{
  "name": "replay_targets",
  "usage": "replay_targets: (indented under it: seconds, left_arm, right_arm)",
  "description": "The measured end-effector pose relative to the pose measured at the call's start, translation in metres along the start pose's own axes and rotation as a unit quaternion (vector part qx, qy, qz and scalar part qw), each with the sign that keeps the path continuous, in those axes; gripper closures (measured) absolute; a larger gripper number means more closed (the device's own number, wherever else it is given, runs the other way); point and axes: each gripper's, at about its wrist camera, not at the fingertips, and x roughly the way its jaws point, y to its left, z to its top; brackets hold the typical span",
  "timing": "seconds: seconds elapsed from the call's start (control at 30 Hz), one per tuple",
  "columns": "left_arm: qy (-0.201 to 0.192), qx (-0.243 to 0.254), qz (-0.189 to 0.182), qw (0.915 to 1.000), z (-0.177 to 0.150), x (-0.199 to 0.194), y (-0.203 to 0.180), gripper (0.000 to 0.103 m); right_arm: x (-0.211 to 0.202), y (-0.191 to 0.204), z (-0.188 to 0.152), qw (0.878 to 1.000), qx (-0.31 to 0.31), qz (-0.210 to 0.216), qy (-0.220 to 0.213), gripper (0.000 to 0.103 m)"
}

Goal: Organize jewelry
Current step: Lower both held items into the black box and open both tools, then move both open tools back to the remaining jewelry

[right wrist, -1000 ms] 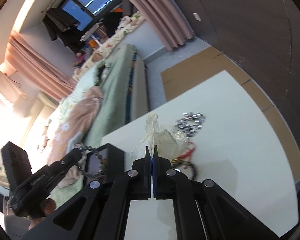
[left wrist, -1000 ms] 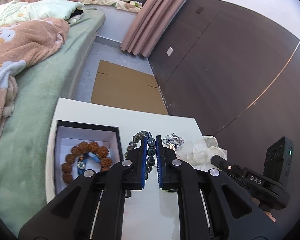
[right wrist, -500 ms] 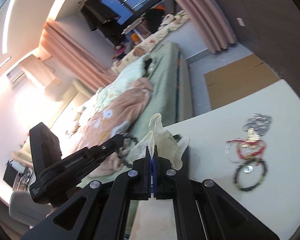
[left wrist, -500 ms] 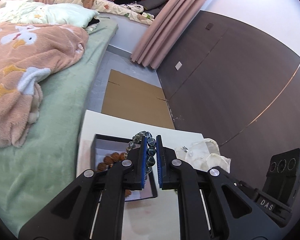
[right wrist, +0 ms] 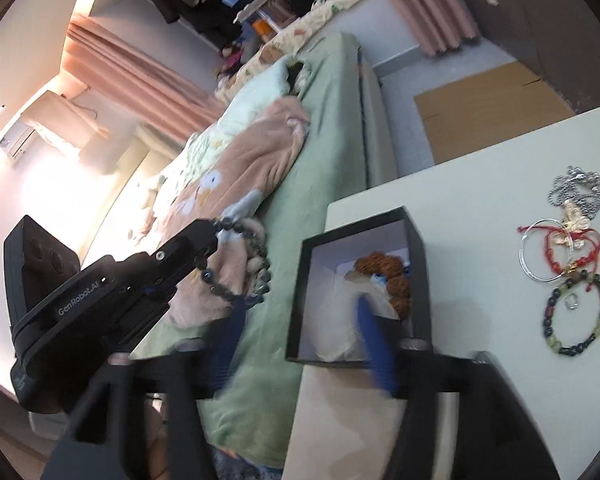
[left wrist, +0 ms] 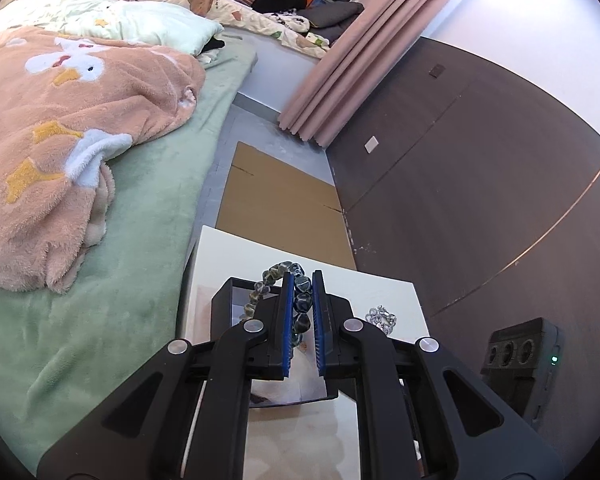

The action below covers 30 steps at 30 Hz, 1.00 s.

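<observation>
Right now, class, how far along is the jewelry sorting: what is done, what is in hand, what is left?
Done: a brown seed-bead bracelet and a plastic bag lie in the black box. In hand: the left hand-held gripper is clamped on a dark bead bracelet, near the box. The right hand-held gripper is open. Left: silver chain, bangle, red cord bracelet and multicolour bead bracelet on the table.

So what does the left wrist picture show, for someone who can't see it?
The left gripper is shut on a dark bead bracelet, held above an open black box on a white table. A silver chain lies beside the box, and a bed with a pink blanket stands behind.
</observation>
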Motion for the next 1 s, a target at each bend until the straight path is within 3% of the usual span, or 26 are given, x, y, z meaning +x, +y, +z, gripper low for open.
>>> replay_targets:
  seconds: [0.13,0.37,0.4,0.43,0.47,0.73,0.93,1.0]
  left_arm:
    - [0.013,0.003,-0.001,0.9999,-0.003,0.006,-0.002,0.093]
    - [0.062,0.014,0.007,0.9979,-0.017,0.027,-0.007,0.09]
    - [0.07,0.014,0.005,0.9975,-0.018,0.029,-0.006,0.072]
    - [0.072,0.011,0.006,0.9973,-0.019,0.03,-0.006,0.046]
    - [0.068,0.009,0.011,0.9976,-0.02,0.029,-0.004,0.042]
    - [0.05,0.04,0.039,0.9972,-0.031,0.012,-0.007,0.039]
    - [0.052,0.077,0.044,0.9947,-0.044,0.007,-0.022,0.032]
    - [0.052,0.08,0.041,0.9946,-0.047,0.008,-0.028,0.028]
  right_arm:
    - [-0.011,-0.011,0.0,1.0,0.013,-0.014,-0.009,0.036]
    - [-0.031,-0.031,-0.001,0.999,0.025,-0.037,-0.013,0.034]
    - [-0.033,-0.032,-0.002,0.999,0.026,-0.037,-0.014,0.033]
    - [-0.036,-0.034,-0.003,0.999,0.028,-0.038,-0.015,0.033]
    - [-0.04,-0.036,-0.004,0.999,0.032,-0.039,-0.017,0.033]
    - [-0.064,-0.053,-0.01,0.997,0.043,-0.061,-0.025,0.033]
    - [-0.095,-0.083,-0.012,0.991,0.075,-0.101,-0.039,0.028]
    - [-0.105,-0.092,-0.013,0.989,0.085,-0.115,-0.044,0.022]
